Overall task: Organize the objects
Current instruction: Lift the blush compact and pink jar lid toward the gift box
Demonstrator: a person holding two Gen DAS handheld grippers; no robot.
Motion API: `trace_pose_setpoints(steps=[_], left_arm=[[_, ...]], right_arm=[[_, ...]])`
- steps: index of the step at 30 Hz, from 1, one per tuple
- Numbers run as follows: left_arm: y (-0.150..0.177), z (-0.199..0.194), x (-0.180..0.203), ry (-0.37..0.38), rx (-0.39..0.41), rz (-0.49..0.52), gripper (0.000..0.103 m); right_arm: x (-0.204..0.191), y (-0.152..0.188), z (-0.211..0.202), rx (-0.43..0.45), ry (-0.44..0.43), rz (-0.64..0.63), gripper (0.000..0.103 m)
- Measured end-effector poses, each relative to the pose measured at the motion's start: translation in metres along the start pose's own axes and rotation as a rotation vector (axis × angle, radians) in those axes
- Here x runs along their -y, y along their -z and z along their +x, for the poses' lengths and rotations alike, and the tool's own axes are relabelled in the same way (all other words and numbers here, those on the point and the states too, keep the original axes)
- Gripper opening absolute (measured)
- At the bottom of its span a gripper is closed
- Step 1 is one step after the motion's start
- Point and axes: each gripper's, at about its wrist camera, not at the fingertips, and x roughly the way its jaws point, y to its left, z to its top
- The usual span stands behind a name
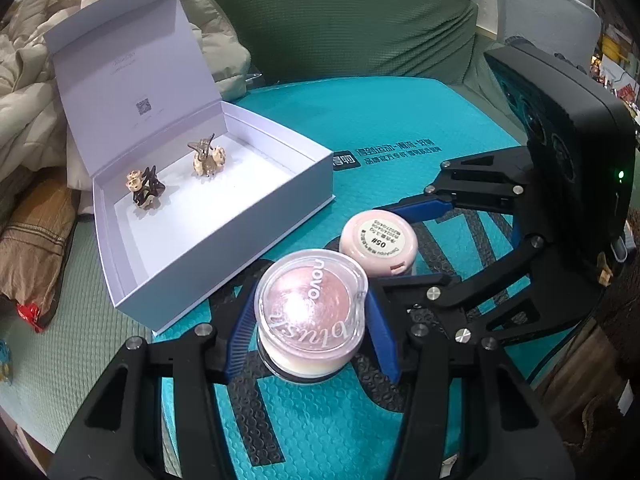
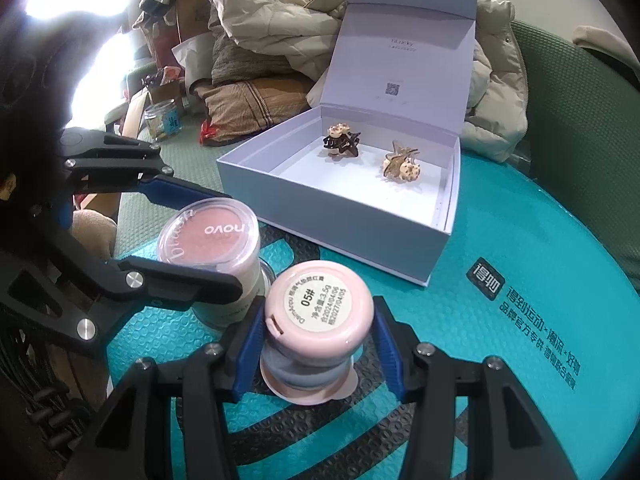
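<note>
Blush pot clamped between left gripper pads — upright.

The left gripper is a black plastic linkage of angular arms pinned with round silver screws, ending in two blue ribbed fingers. The right gripper is built the same way: black struts, silver screw heads, blue ridged fingers. Seen from the left wrist camera at 3 o'clock, the right gripper carries a black boxy housing with a teal-trimmed face, round lens openings and a small green light.
</note>
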Motion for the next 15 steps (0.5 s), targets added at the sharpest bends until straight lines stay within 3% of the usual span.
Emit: trace_pose_setpoints(steps=[15], left_arm=[[-0.001, -0.019, 0.002, -0.031, 0.002, -0.014, 0.050]], right_arm=[[-0.006, -0.004, -0.015, 0.021, -0.018, 0.028, 0.052]])
